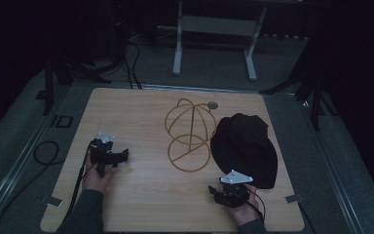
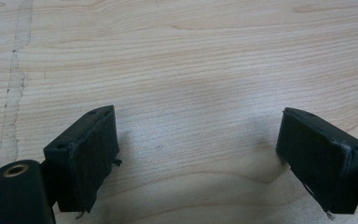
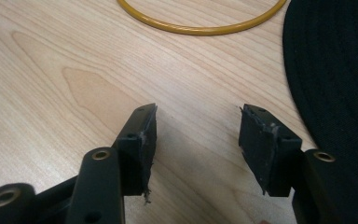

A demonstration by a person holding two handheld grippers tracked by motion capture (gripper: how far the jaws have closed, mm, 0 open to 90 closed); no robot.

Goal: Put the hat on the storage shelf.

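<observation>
fingers of both grippers stand apart with nothing between them: the left gripper (image 2: 198,154) has its black padded jaws spread wide over bare wood, and the right gripper (image 3: 196,144) has its jaws moderately apart, also over bare wood.

pale wooden table top (image 1: 141,117), rectangular with rounded corners, carries everything else and lies on a dark grey floor.

black soft bucket hat with a wide brim (image 1: 246,146) lies flat on the right part of the table, just beyond the right gripper (image 1: 231,187); in the right gripper view its ribbed brim (image 3: 335,84) occupies the right edge, close beside the right jaw but not touching it.

yellow wire hat stand (image 1: 190,134), a domed cage of thin hoops rising from a round base ring, sits at the table's centre, just left of the hat, with its edge meeting the hat's brim in the high view; an arc of its base ring (image 3: 200,29) appears at the top of the right gripper view.

left gripper (image 1: 108,153) rests on the left part of the table, well apart from the stand and the hat, held by a hand in a dark sleeve.
</observation>
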